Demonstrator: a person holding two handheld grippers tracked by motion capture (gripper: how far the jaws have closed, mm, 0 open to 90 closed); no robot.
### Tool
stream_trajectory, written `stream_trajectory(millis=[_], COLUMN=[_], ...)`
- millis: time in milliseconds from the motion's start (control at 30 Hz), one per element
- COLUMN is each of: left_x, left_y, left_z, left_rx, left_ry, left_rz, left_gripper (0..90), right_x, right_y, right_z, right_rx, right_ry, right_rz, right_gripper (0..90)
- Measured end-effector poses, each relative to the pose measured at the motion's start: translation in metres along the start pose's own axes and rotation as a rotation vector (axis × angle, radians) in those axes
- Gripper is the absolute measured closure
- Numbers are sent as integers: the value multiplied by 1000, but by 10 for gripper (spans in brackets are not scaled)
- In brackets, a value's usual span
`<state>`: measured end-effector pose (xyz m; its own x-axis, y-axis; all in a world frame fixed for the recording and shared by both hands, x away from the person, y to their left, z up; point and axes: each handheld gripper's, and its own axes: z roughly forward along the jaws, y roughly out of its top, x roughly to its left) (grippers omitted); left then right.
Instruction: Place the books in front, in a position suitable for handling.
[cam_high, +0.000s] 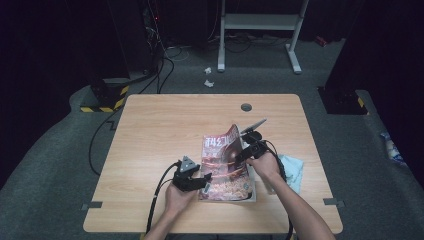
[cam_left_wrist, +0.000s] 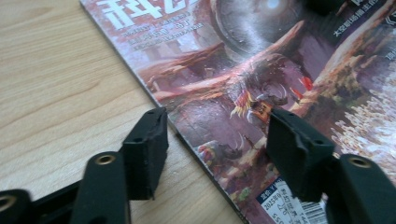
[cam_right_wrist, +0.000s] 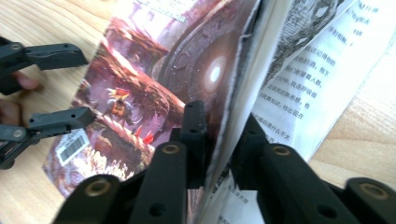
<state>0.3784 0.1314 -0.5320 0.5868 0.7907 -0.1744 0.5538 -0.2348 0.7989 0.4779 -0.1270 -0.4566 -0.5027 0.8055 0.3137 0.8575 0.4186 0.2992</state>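
A magazine with a reddish fantasy cover lies in the middle of the wooden table. My right gripper is shut on its right edge and holds the cover plus a few pages lifted and tilted up. In the right gripper view the jaws pinch that sheaf, with printed inner pages showing to the right. My left gripper is open at the magazine's lower left edge. In the left gripper view one jaw is over bare wood and the other over the cover.
A light blue cloth lies on the table just right of my right hand. A round grey cable grommet sits near the far edge. Black cables trail off the table's near left side. A white stand is on the floor behind.
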Motion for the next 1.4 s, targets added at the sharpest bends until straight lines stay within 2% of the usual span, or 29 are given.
stream_trajectory(millis=[133,267,533,667,867,1033,1100,1133,1200,1233,1333,1400], left_x=[4,5,4,3,6,5,5,3,-3,-6,-9,-10], left_y=[0,0,0,0,0,1,3,4,6,7,10,11], left_z=[-1,-1,1,3,3,3,4,6,10,12,15,14], left_rx=[-4,-7,-15,-21,-22,-15,0,7,22,26,38,46], left_ry=[-19,-32,-41,-35,-83,-131,-170,-197,-241,-251,-247,-229], left_rz=[-42,-43,-31,-34,-64,-66,-69,-82,-81,-86,-89,-73], left_gripper=[311,286,235,208,185,159,152,146,144,145,161,223], right_x=[2,-1,3,8,16,22,23,23,24,25,25,23], right_y=[-3,-7,-9,-7,-2,-1,-1,-1,-2,-2,-4,-5], right_z=[-7,-15,-24,-31,-46,-53,-54,-54,-56,-57,-59,-59], right_rx=[-39,-125,-179,-200,-237,-259,-261,-263,-271,-273,-278,-282], right_ry=[29,102,134,122,128,133,146,158,170,172,175,180], right_rz=[-11,-13,-38,-56,-87,-111,-113,-111,-114,-119,-130,-126], right_gripper=[838,860,871,872,874,875,875,876,875,876,875,876])
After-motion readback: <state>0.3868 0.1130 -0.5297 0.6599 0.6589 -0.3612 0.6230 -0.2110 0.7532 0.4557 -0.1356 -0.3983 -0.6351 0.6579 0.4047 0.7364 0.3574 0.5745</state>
